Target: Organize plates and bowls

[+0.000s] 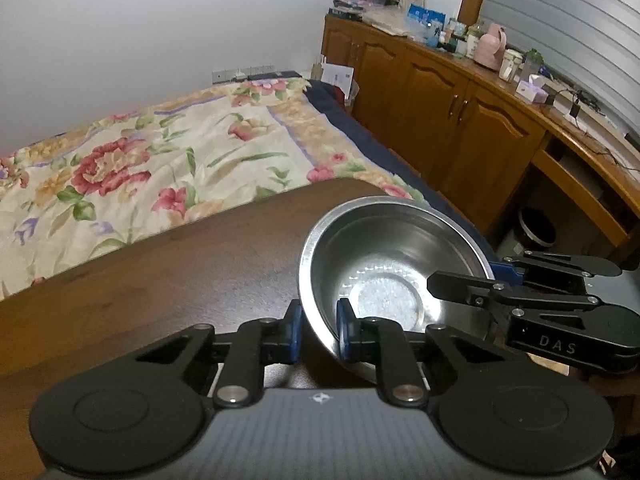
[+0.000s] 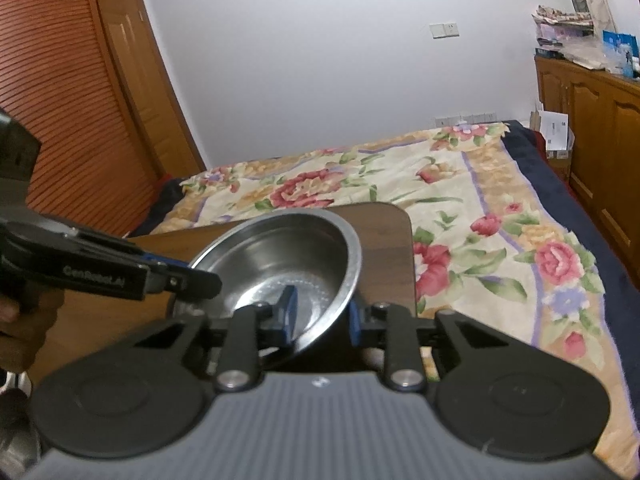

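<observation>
From the left wrist view, the left gripper [image 1: 319, 332] is clamped on the near rim of a steel bowl [image 1: 390, 264], one blue pad outside the wall and the other inside. The bowl sits at the right corner of a dark wooden table [image 1: 160, 264], tilted toward the camera. The right gripper [image 1: 472, 276] comes in from the right and pinches the bowl's far-right rim. Behind the table lies a bed with a floral cover [image 1: 160, 152], and wooden cabinets [image 1: 440, 112] run along the right wall. From the right wrist view, the right gripper [image 2: 322, 318] grips the bowl [image 2: 280, 256] by its near rim, one pad inside, one outside. The left gripper [image 2: 188, 276] reaches in from the left, closed on the opposite rim. The table [image 2: 388, 240] ends just beyond the bowl, before the bed [image 2: 440, 200].
</observation>
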Demonstrator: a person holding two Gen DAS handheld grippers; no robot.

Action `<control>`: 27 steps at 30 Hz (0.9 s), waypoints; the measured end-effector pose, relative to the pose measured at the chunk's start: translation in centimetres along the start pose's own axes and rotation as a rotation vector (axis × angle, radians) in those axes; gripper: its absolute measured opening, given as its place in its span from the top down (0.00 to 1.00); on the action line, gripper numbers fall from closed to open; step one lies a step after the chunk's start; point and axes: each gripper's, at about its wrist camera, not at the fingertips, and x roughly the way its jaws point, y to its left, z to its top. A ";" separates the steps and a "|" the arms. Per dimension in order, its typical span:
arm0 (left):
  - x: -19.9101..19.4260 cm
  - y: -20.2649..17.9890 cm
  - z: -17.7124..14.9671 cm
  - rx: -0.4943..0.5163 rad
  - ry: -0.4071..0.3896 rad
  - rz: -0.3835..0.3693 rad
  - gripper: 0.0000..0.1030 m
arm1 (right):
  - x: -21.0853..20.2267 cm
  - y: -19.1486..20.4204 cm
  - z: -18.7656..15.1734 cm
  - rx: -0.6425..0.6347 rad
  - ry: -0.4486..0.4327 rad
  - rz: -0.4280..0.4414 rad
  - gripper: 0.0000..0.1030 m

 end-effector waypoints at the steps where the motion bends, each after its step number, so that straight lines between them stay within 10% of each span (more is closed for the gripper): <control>1: -0.5 0.0 0.1 0.000 -0.007 0.001 0.81 | -0.2 0.2 0.1 -0.003 -0.004 0.002 0.73; 27: -10.1 -1.9 -1.2 0.046 -0.126 0.018 0.81 | -6.2 4.9 2.2 -0.088 -0.083 -0.012 0.73</control>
